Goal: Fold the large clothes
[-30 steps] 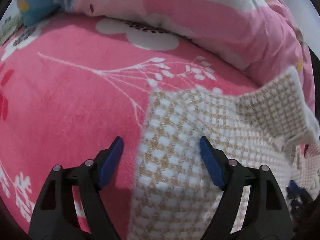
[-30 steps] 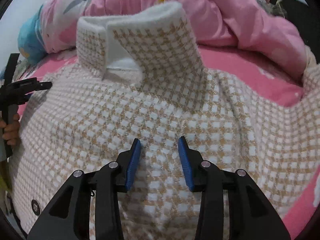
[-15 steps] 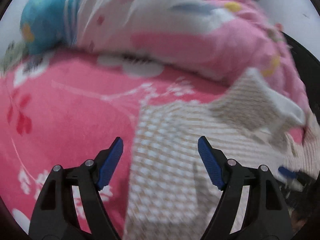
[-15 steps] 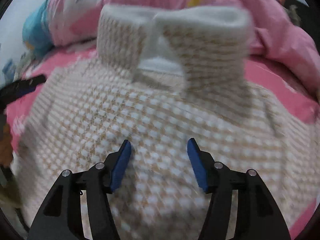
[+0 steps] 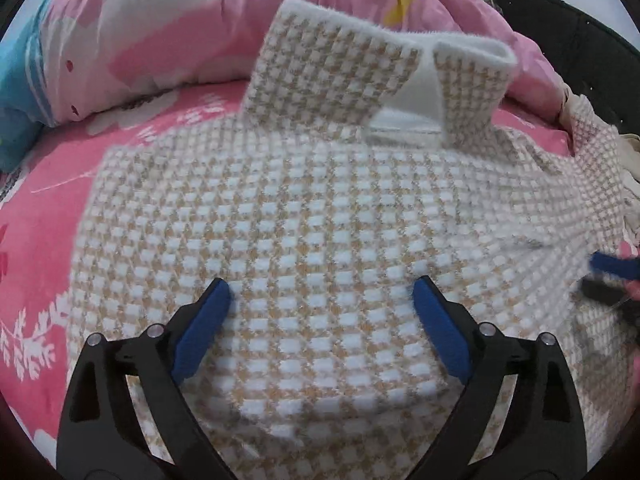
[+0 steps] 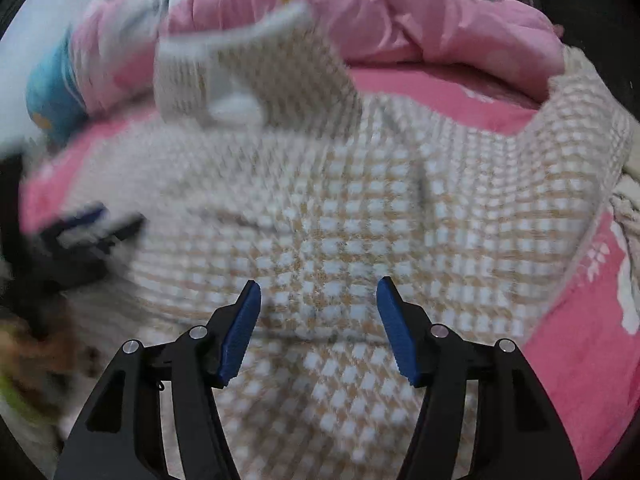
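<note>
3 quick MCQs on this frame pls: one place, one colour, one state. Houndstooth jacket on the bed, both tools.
1. Where does the jacket's collar lie?
A. At the far end, next to the pink quilt
B. Under the left tool
C. Hanging off the bed

2. What colour is the blanket under the jacket?
A. Grey
B. Pink with white print
C. Green

3. What is between the pads of the left tool?
A. A pinched fold of cloth
B. The collar
C. Nothing gripped; flat jacket cloth lies below the gap

Answers:
1 A: the collar stands at the far edge against the quilt.
2 B: pink with white branch print beside the jacket.
3 C: its jaws are opening wide, and the cloth below lies flat, unpinched.
</note>
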Demonstrator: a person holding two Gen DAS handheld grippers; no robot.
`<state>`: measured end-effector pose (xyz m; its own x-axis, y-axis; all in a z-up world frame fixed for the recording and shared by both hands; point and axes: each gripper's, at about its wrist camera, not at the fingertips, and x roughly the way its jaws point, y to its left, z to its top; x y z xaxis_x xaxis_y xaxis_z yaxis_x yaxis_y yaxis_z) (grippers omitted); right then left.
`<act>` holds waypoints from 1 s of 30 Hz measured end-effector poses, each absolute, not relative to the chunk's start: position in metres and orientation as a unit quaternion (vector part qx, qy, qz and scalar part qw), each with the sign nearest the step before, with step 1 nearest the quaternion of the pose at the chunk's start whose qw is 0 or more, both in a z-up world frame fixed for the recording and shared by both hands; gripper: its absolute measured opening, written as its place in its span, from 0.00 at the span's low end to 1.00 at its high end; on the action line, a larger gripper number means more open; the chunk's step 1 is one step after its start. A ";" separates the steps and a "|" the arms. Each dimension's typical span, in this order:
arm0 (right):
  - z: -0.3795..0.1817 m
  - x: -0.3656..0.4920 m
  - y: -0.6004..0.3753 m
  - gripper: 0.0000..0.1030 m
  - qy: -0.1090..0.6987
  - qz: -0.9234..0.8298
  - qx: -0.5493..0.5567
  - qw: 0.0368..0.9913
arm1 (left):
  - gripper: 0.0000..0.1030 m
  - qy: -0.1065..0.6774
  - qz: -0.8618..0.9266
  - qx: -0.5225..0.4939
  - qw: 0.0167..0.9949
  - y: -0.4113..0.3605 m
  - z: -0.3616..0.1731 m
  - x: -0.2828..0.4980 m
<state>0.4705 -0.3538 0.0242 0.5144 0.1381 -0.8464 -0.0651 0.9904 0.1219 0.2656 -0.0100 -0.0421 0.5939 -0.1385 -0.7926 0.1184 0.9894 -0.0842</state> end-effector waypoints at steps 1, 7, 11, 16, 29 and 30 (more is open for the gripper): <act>0.038 0.466 -0.369 0.57 0.473 0.052 0.049 0.878 | 0.88 0.446 -0.074 -0.016 0.892 -0.009 -0.042 0.265; 0.085 0.463 -0.496 0.57 0.415 -0.041 0.140 0.898 | 0.92 0.433 -0.072 -0.009 0.899 -0.008 -0.043 0.261; 0.093 0.485 -0.583 0.57 0.388 -0.095 0.221 0.890 | 0.92 0.425 -0.071 -0.010 0.902 -0.007 -0.043 0.263; 0.103 0.514 -0.654 0.56 0.367 -0.141 0.274 0.878 | 0.92 0.423 -0.073 -0.013 0.903 -0.007 -0.043 0.263; 0.063 0.584 -0.732 0.37 0.374 -0.199 0.320 0.847 | 0.92 0.417 -0.072 -0.011 0.906 -0.006 -0.042 0.257; 0.058 0.586 -0.734 0.31 0.376 -0.201 0.321 0.845 | 0.92 0.417 -0.072 -0.011 0.906 -0.007 -0.043 0.257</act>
<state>0.5856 -0.7340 0.0585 0.6358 -0.0986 -0.7655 0.5821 0.7125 0.3917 0.2572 -0.0066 -0.0427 0.6411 -0.1397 -0.7546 0.1205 0.9894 -0.0808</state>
